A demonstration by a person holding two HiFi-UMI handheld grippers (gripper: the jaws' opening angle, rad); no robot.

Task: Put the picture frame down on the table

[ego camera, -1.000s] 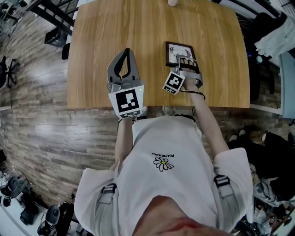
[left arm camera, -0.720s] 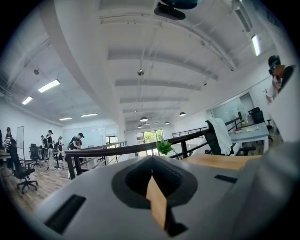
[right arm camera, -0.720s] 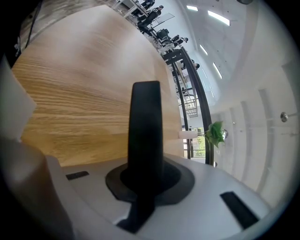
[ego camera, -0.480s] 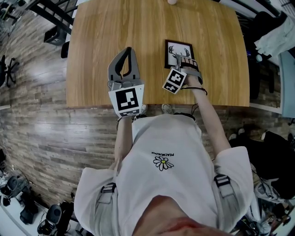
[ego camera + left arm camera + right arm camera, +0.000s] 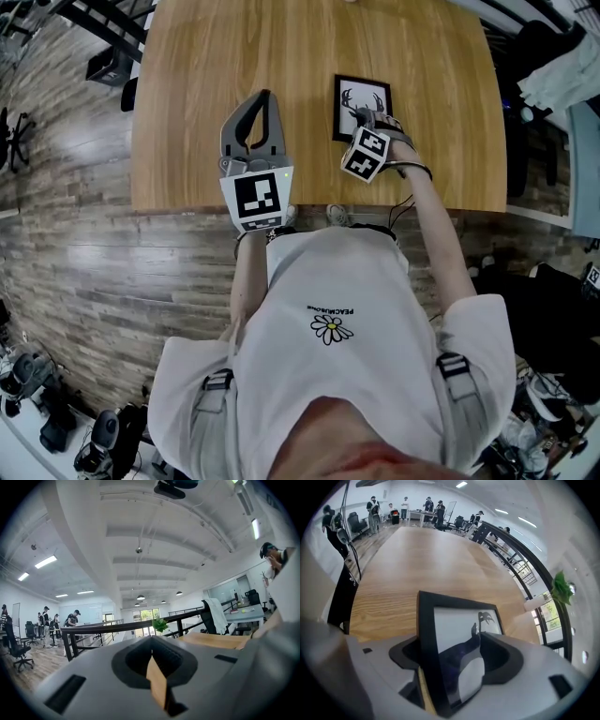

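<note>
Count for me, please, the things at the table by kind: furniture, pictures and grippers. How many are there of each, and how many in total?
Wooden table: 1
Picture frame: 1
Grippers: 2. The left gripper is shut and empty. The right gripper has just been opening its jaws, with the frame between them.
Total: 4

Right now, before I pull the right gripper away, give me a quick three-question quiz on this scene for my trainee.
1. True or false: the picture frame lies face down on the table.
2. Which gripper is shut and empty: A left, B right?
3. Fill in: the frame's border is ____.
Key: 1 false, its picture faces up. 2 A, the left gripper; the right gripper has jaws that have just been opening, the frame's near edge between them. 3 black.
</note>
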